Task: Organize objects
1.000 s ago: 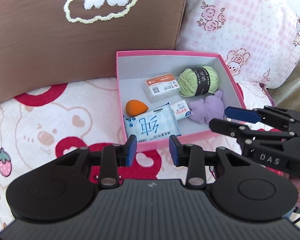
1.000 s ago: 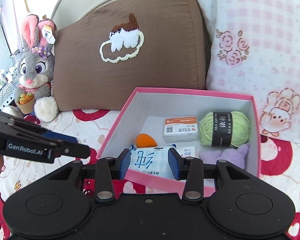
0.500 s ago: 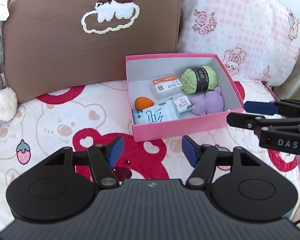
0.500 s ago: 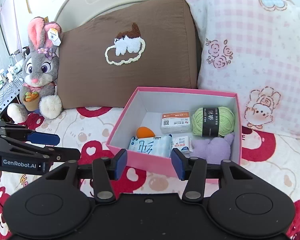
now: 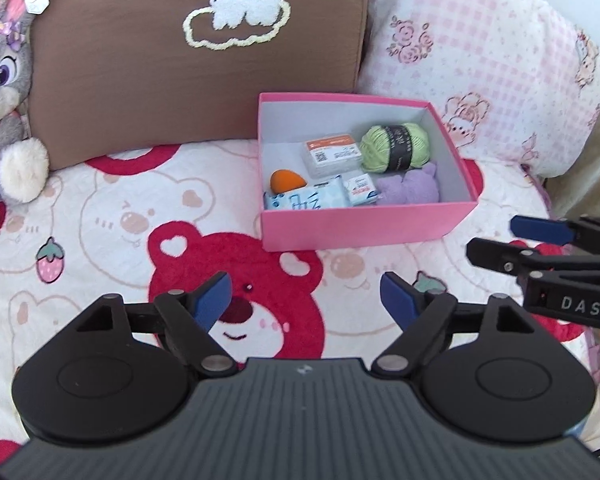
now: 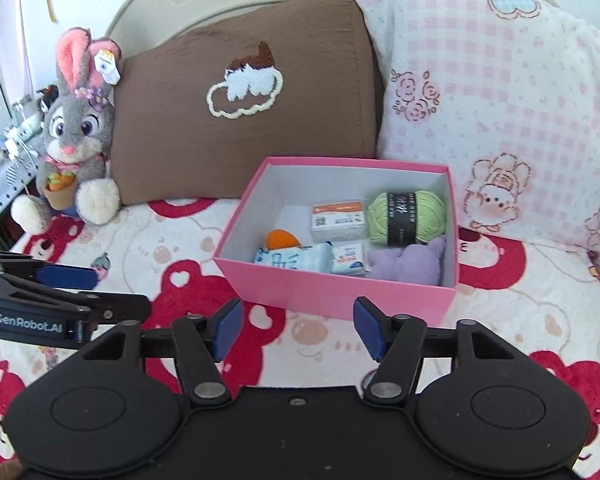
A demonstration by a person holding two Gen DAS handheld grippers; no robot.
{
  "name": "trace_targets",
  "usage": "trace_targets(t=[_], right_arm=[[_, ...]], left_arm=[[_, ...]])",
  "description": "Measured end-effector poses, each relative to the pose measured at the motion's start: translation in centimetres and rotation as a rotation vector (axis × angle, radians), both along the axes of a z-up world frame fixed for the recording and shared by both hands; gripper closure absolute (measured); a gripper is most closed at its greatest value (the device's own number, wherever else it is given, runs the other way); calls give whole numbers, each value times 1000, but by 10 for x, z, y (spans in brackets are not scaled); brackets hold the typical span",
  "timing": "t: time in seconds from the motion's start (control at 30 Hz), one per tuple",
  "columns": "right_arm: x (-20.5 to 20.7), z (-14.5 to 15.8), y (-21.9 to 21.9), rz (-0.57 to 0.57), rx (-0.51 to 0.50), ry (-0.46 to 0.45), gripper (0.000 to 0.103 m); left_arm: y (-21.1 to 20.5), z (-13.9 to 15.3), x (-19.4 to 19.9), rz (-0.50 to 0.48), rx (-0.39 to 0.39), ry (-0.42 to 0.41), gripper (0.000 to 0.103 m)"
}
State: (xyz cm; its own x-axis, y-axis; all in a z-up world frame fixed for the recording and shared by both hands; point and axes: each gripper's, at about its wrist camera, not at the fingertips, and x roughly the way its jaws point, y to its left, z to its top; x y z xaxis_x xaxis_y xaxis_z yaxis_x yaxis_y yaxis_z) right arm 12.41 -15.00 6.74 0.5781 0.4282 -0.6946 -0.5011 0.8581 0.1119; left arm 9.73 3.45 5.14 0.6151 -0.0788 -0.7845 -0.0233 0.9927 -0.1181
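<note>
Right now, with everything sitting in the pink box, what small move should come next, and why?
Probably just draw both grippers clear. The left gripper and right gripper are empty, jaws opening, short of the pink cardboard box, and no loose item shows on the bear-print blanket.

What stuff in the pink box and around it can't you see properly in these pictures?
- Tissue pack: left wrist view, its lower part sits behind the pink box front wall.
- Purple plush: right wrist view, bottom hidden by the same wall; its face doesn't show.
- Yarn ball label: print too small to read.
- Bunny toy: left wrist view, cut off by the left edge.
</note>
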Motion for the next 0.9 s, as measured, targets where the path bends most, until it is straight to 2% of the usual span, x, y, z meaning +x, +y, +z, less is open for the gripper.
trace_targets(t=[0.07,0.13,0.23,0.3,0.43,0.63,0.7,0.9], right_arm=[[-1,-1,-1,-13,-26,3,31],[-3,-2,-4,-26,-42,11,22],[-7,-3,-10,-66,-43,22,14],[-9,-4,-13,-92,-46,39,9],[-12,-6,-17,-152,-77,63,9],[-17,-8,-26,-179,-92,78,9],[-18,-7,-28,-185,-106,69,9],[-19,-6,-31,-178,-120,71,9]], left_arm=[[-3,-3,-5,5,24,11,18],[-4,-7,-7,5,30,21,17],[-2,-10,-10,10,21,36,13],[1,-12,-11,20,14,37,7],[-2,-14,-12,-6,35,42,6],[-11,-17,-12,-30,44,52,4],[-14,-20,-10,-34,48,75,0],[-19,-34,-2,-5,42,193,0]])
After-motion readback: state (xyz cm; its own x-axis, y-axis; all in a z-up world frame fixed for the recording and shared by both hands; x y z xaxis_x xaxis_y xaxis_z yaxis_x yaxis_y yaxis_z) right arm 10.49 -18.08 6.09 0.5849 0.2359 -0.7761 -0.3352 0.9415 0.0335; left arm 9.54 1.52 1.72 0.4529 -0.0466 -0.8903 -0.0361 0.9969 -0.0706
